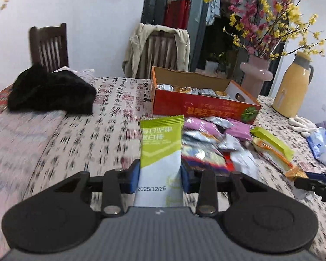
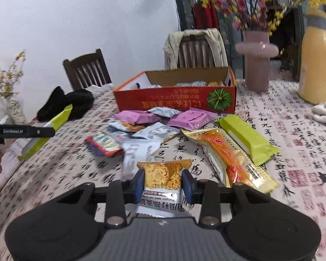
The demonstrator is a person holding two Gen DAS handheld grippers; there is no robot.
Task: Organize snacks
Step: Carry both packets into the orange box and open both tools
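Two grippers are loaded, each closed on one snack packet. The left gripper clamps a green-and-white nut bar between its blue pads; the bar's long axis runs straight forward along the fingers, its crimped far end pointing toward the orange cardboard box. The right gripper holds a smaller orange-topped cake packet at its waist, jaws narrowed to the packet's width, long axis likewise forward.

Governing relation: the box stands open-topped at the far side of the table, directly beyond the loose snack pile. From the left wrist view the box lies ahead and slightly right of the held bar; from the right wrist view it lies ahead, nearly centred. Neither packet is over the box opening yet; both sit nearer than the pile. Judged from the two views, neither hand is clearly the closer; I cannot rank them.

Box contents: several wrapped packets already lie inside, details too small to tell.

Remaining loose on the tablecloth: purple packets, silver packets, a second green bar and a long orange packet, lying touching or overlapping, just in front of the box.

Assessment: either packet must travel forward over the pile and clear the box's near wall before the jaws part. Motion blur is present in both views.
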